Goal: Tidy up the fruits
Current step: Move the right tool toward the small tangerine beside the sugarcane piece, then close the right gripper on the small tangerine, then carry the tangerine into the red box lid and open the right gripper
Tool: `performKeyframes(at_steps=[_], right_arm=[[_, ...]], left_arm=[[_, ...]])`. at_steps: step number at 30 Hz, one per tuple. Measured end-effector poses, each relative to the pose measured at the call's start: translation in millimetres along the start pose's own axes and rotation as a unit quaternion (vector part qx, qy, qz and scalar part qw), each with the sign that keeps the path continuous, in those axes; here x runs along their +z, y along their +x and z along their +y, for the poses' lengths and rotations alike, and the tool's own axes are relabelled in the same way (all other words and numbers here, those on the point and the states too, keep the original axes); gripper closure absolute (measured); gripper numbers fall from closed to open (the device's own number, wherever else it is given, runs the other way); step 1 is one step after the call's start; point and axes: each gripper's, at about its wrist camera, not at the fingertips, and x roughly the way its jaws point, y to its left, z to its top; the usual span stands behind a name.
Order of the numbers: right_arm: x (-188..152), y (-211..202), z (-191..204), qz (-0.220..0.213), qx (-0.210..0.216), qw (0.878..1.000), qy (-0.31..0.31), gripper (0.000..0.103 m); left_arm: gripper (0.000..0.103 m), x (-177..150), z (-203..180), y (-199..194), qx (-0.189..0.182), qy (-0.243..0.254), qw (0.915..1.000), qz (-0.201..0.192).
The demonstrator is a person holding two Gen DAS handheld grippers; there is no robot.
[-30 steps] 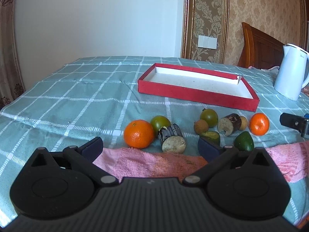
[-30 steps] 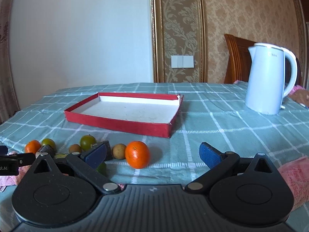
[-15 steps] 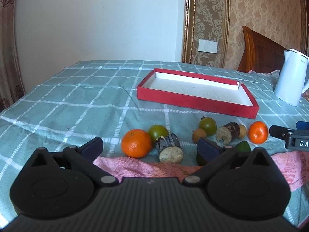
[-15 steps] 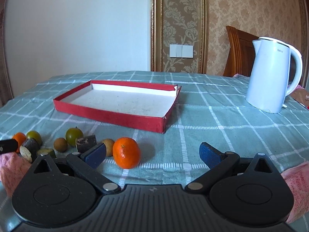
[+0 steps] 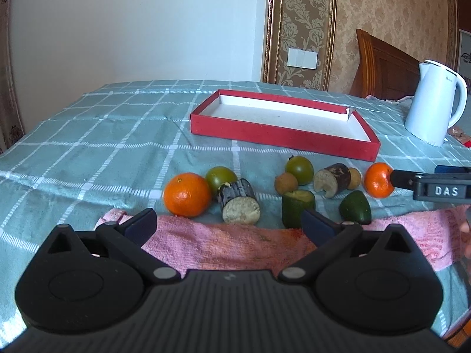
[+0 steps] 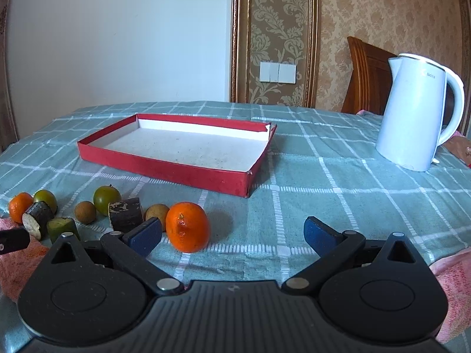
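The right orange (image 6: 187, 226) sits on the tabletop (image 6: 323, 194) just ahead of my right gripper (image 6: 232, 232), touching or almost touching its left finger (image 6: 144, 235) rather than centred in the gap. My right fingers are spread wide with nothing between them, and so are those of my left gripper (image 5: 226, 226). To take this orange cleanly, I judge I should shift left until it sits midway, push forward past its widest part, then close gently, since it can roll. The red tray (image 6: 164, 167) lies beyond, with no fruit in it. The other fruits line the pink towel (image 5: 229, 244): the left orange (image 5: 187, 194) and cut pieces. The kettle (image 6: 418, 111) stands well apart, right.
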Motion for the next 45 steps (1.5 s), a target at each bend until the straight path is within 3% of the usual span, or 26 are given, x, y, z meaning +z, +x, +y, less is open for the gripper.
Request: performKeyframes(at_steps=[21, 24, 33, 36, 40, 45], right_arm=[[5, 16, 19, 0.002, -0.001, 0.999, -0.037, 0.002], [6, 17, 20, 0.005, 0.0, 0.999, -0.043, 0.013], [6, 21, 22, 0.008, 0.012, 0.999, -0.048, 0.03], [7, 21, 24, 0.008, 0.023, 0.998, -0.053, 0.042], [8, 21, 23, 0.01, 0.059, 0.997, -0.046, 0.069], [4, 19, 22, 0.001, 0.065, 0.997, -0.047, 0.069]], left_arm=[[0.0, -5, 7, 3, -0.019, -0.013, 0.9997, 0.008], [0.0, -5, 7, 3, -0.02, -0.012, 0.9997, 0.008], [0.0, -5, 9, 6, -0.022, -0.016, 0.9996, 0.011], [0.0, -5, 9, 6, -0.023, -0.015, 0.9996, 0.011], [0.0, -5, 10, 6, -0.022, -0.016, 0.9996, 0.011], [0.0, -6, 12, 5, -0.023, -0.02, 0.9995, 0.01]])
